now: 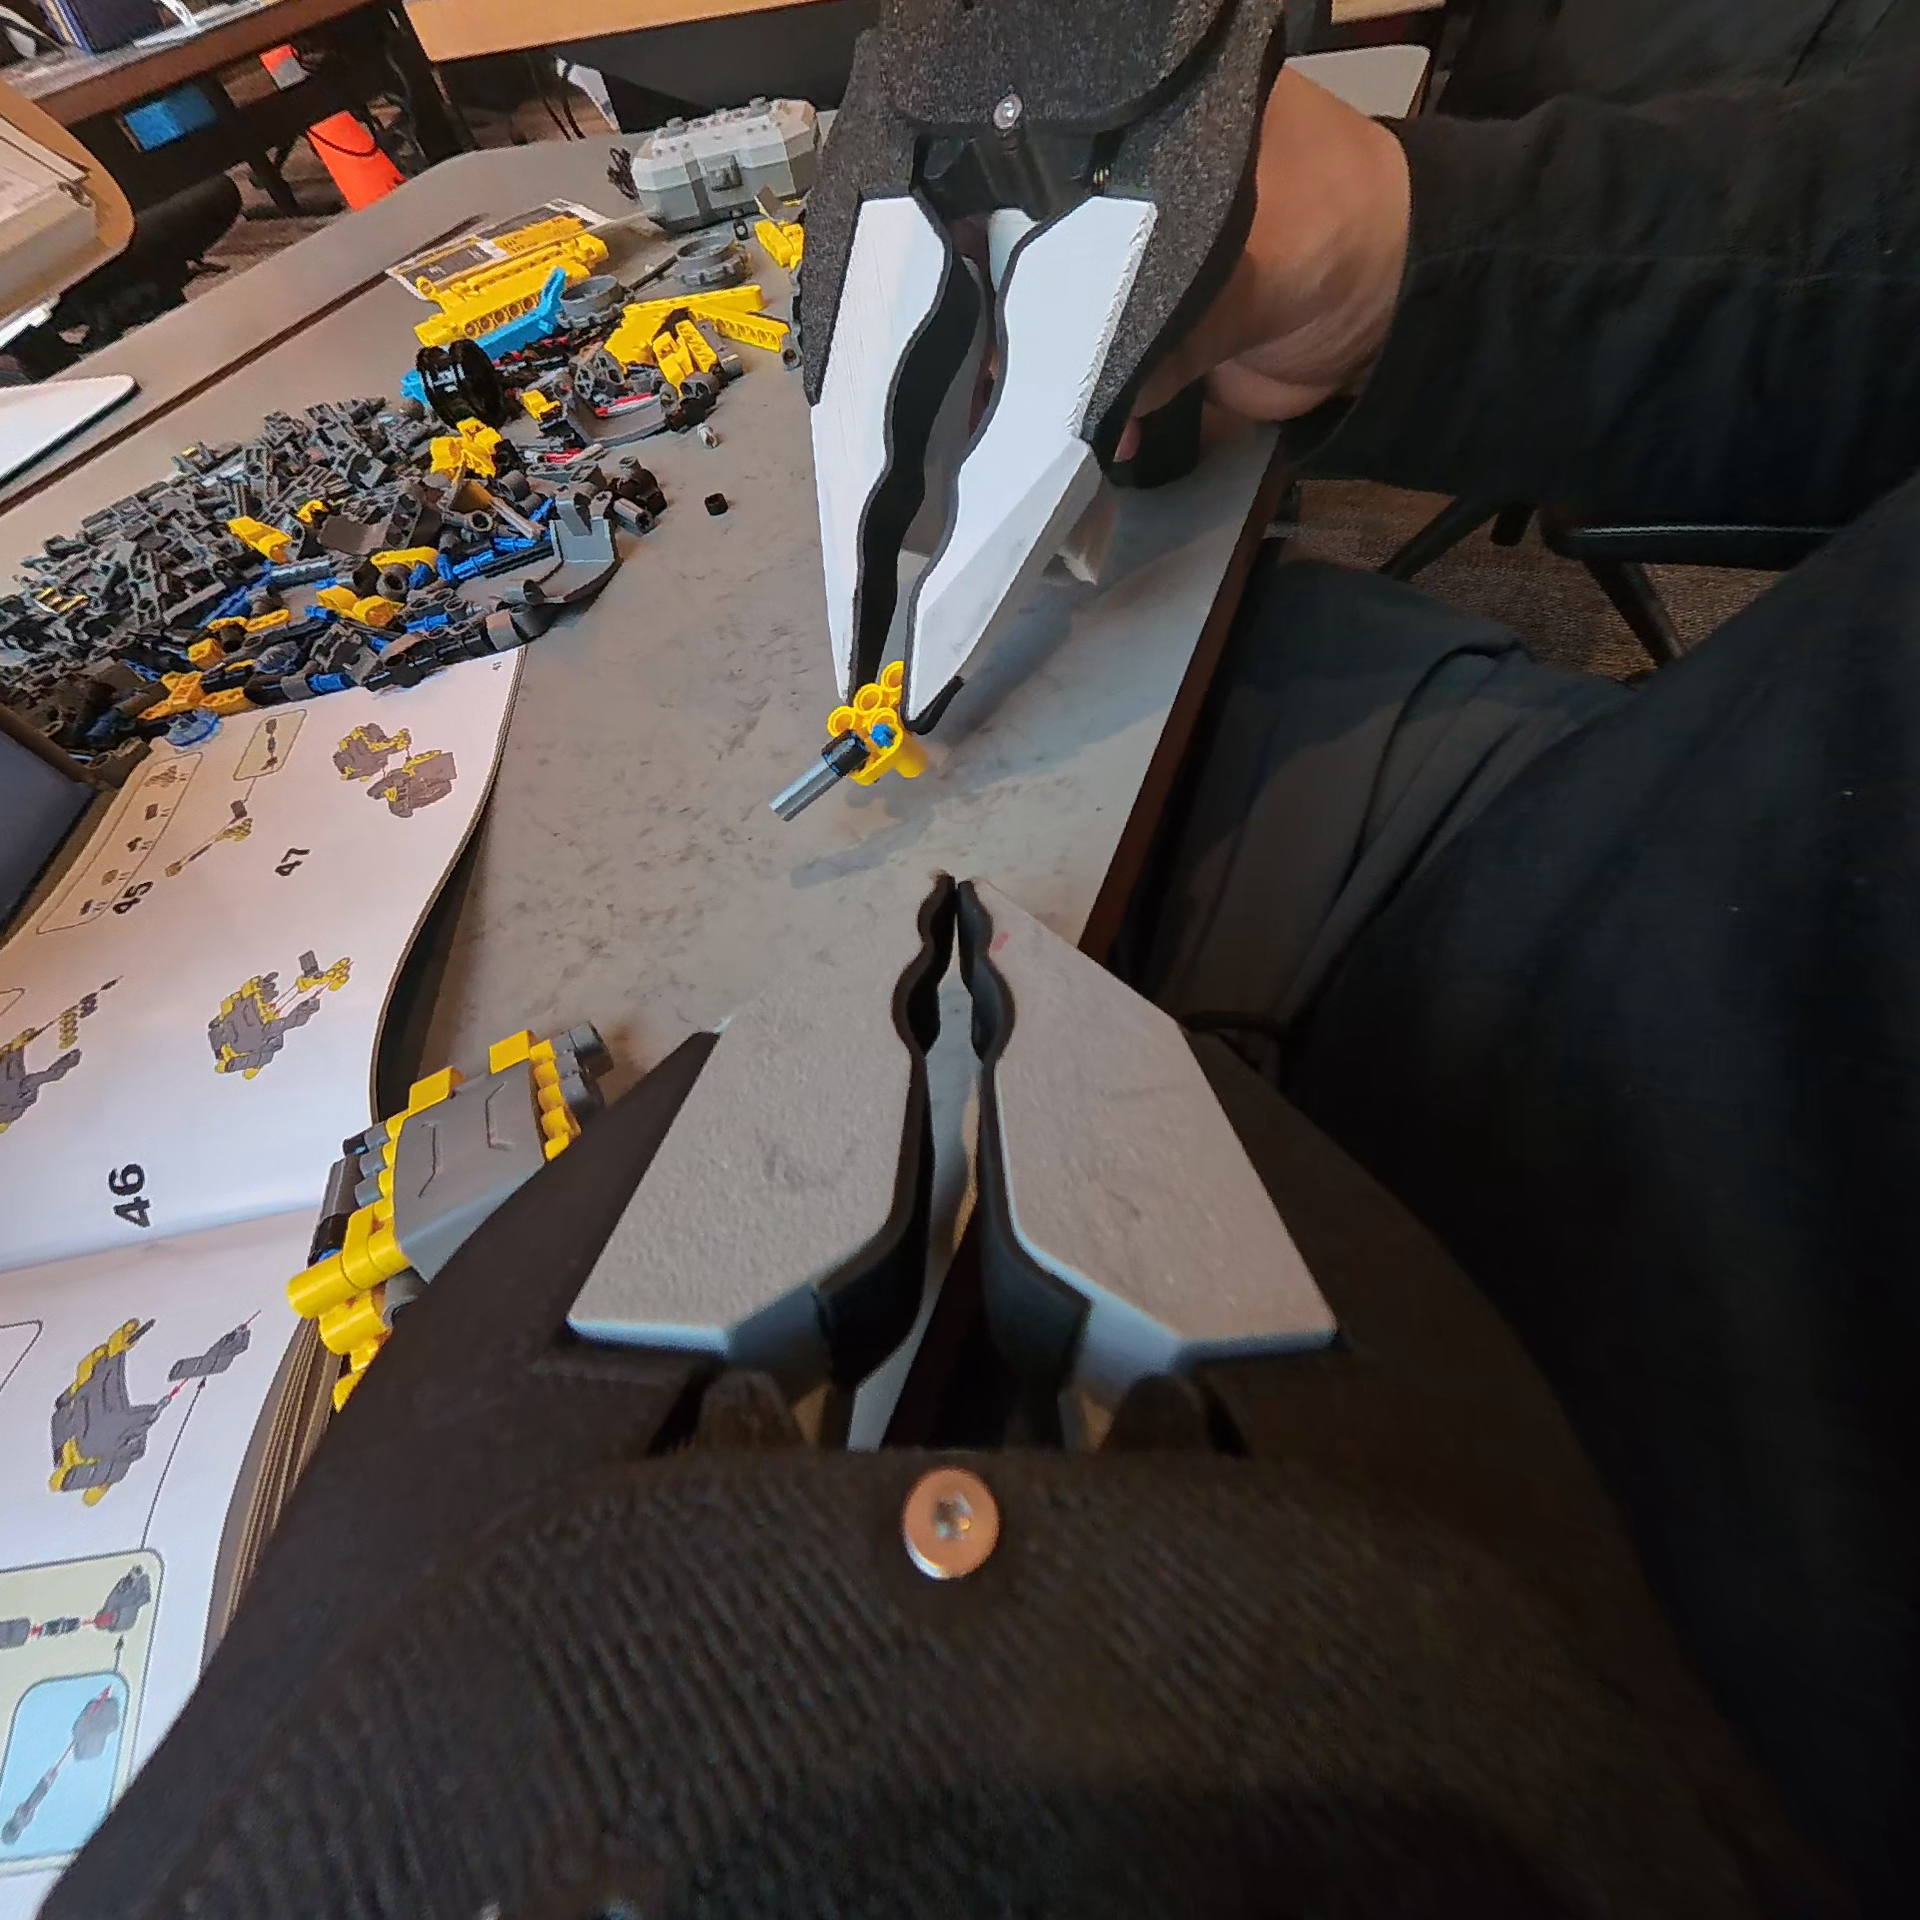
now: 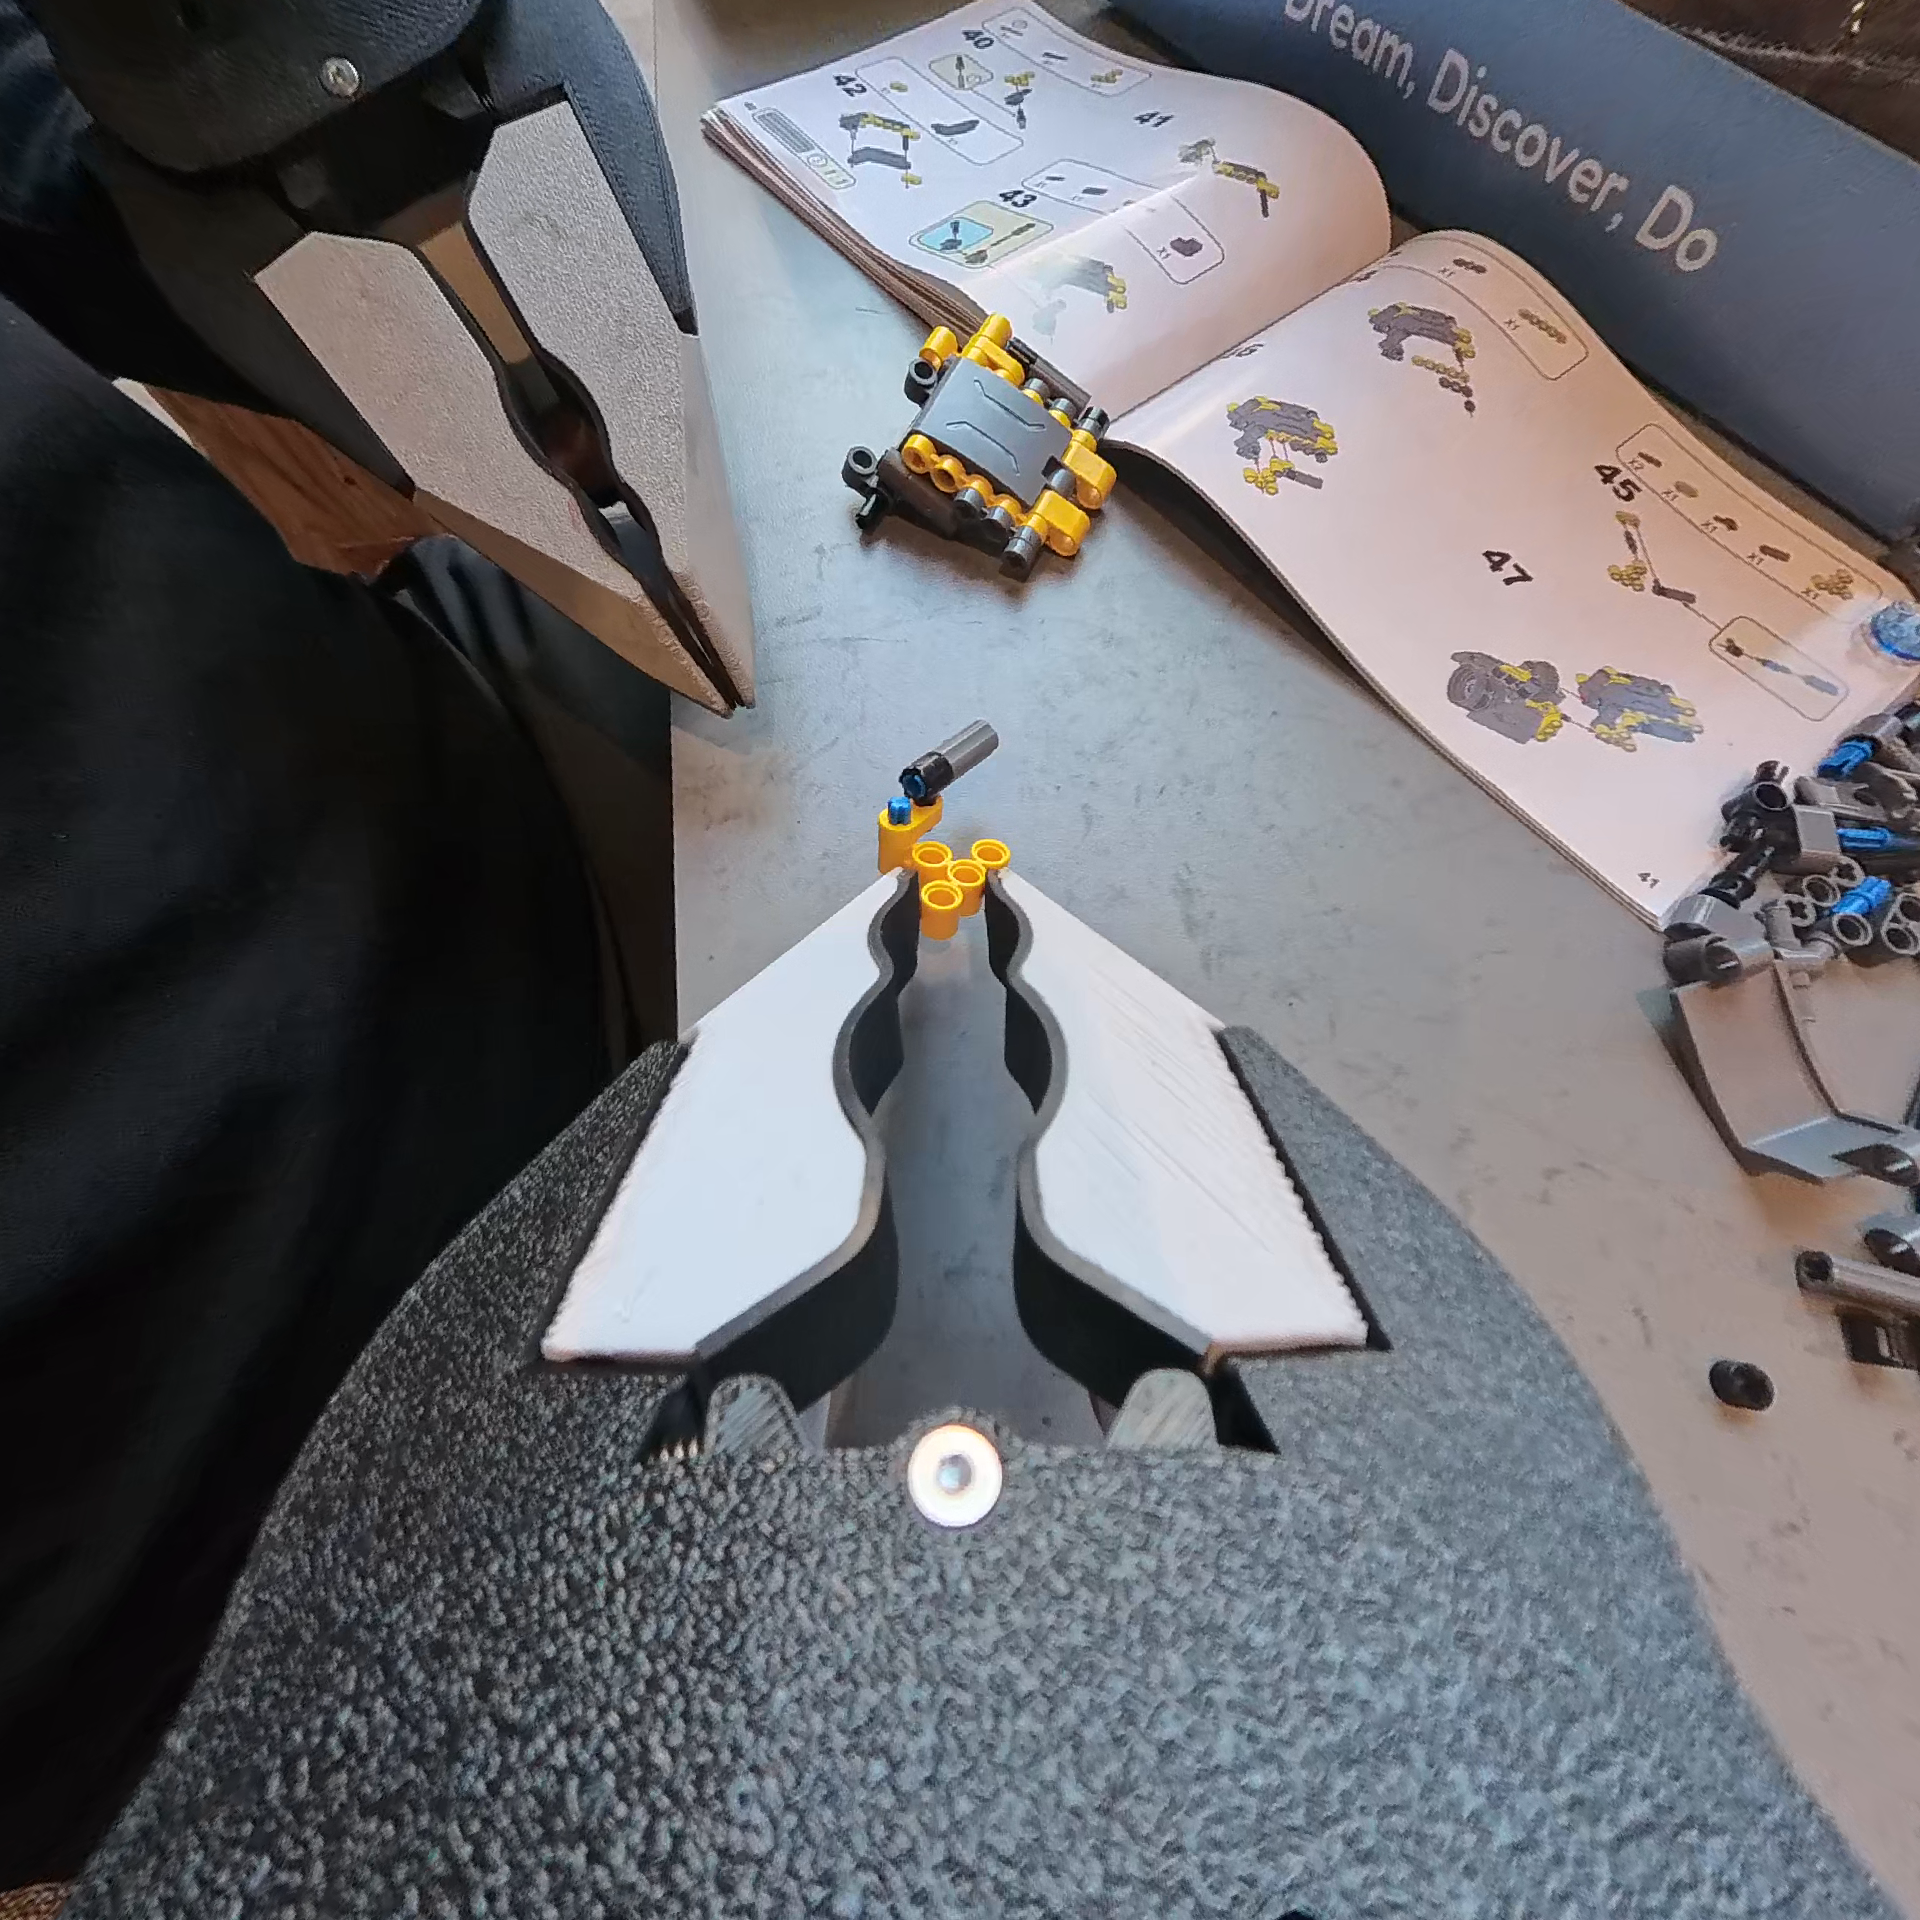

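1. At centre frame in the right wrist view, the right gripper (image 2: 943,883) pinches a small yellow connector piece (image 2: 951,868) between its white fingertips; a blue pin and a short grey-black axle piece (image 2: 951,767) project from the piece's far end
2. The left wrist view shows the same right gripper (image 1: 883,707) reaching down from the upper centre, the yellow piece (image 1: 878,732) at its tips just above the grey counter (image 1: 644,810), a person's hand (image 1: 1299,260) around its handle at upper right
3. The left gripper (image 1: 954,888) sits at centre of its own view with jaws pressed together on nothing, tips near the axle end but apart from it; in the right wrist view it appears at upper left (image 2: 732,696), hanging over the counter's edge
4. A partly built yellow-and-grey assembly (image 2: 987,436) rests at upper centre, touching the edge of an open instruction booklet (image 2: 1403,499)
5. A heap of loose grey, black, blue and yellow parts (image 1: 312,551) fills the left wrist view's upper left, beyond the booklet (image 1: 208,987)
6. A dark blue padded item (image 2: 1558,156) lies past the booklet at upper right
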`<state>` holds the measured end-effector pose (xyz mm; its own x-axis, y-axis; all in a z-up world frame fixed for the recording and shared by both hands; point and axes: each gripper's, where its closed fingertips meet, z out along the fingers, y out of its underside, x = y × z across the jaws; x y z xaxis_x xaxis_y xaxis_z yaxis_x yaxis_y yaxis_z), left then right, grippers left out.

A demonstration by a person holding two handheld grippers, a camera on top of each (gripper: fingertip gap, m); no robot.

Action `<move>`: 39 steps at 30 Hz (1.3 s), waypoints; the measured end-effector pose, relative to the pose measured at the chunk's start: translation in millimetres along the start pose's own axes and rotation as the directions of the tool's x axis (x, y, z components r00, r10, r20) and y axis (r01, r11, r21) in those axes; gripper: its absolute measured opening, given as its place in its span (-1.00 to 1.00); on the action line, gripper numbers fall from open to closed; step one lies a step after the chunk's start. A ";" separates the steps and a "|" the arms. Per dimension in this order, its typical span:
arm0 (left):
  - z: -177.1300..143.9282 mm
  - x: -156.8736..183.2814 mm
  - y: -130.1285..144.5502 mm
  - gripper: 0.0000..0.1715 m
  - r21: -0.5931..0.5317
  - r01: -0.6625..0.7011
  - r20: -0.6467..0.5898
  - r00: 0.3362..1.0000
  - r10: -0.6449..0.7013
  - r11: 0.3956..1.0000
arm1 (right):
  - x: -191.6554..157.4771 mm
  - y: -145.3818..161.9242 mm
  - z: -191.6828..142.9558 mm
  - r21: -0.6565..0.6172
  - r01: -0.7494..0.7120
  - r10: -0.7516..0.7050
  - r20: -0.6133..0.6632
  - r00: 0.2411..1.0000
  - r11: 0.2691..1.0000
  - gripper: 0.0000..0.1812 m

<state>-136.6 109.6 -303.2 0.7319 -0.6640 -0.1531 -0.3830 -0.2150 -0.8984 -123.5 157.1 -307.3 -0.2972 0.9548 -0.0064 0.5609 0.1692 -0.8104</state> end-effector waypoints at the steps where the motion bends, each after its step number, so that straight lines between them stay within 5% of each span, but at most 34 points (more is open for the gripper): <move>1: 0.1 0.0 0.1 -1.00 -0.001 0.001 0.000 1.000 -0.001 1.000 | 0.1 -0.1 -0.1 0.000 -0.001 0.001 0.001 1.000 1.000 -0.88; 10: -0.4 -1.7 -2.2 -1.00 0.005 -0.001 0.012 1.000 0.001 1.000 | 5.1 -2.9 -1.9 0.022 -0.050 0.050 -0.006 0.999 0.999 -0.88; 13: -4.5 -9.3 -6.2 -1.00 -0.002 -0.045 0.062 0.997 0.045 0.999 | -5.0 -16.5 -2.1 0.079 -0.204 0.194 0.120 0.974 0.976 -0.88; 18: -23.9 -33.2 -20.9 -0.93 -0.003 -0.152 0.196 0.969 0.150 0.988 | -25.7 -51.7 -11.0 0.137 -0.594 0.453 0.518 0.725 0.793 -0.88; 25: -26.3 -35.5 -21.2 -0.62 -0.053 -0.204 0.205 0.956 0.211 0.977 | -39.0 -58.8 -15.6 0.024 -0.740 0.523 0.692 0.498 0.672 -0.88; 33: -27.8 -18.7 -33.3 -0.63 0.013 -0.191 0.120 0.975 0.188 0.981 | -49.8 -55.5 -7.0 -0.052 -0.746 0.557 0.699 0.447 0.664 -0.88; 39: -34.5 -14.7 -42.3 -0.98 0.084 -0.142 0.072 0.988 0.136 0.986 | -51.8 -53.1 -2.1 -0.107 -0.766 0.597 0.697 0.396 0.633 -0.88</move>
<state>-150.5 103.7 -248.8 0.7117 -0.6338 -0.3029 -0.4341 -0.0578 -0.8990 -136.3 99.1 -262.7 -0.3214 0.3085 -0.8953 0.6661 -0.5983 -0.4454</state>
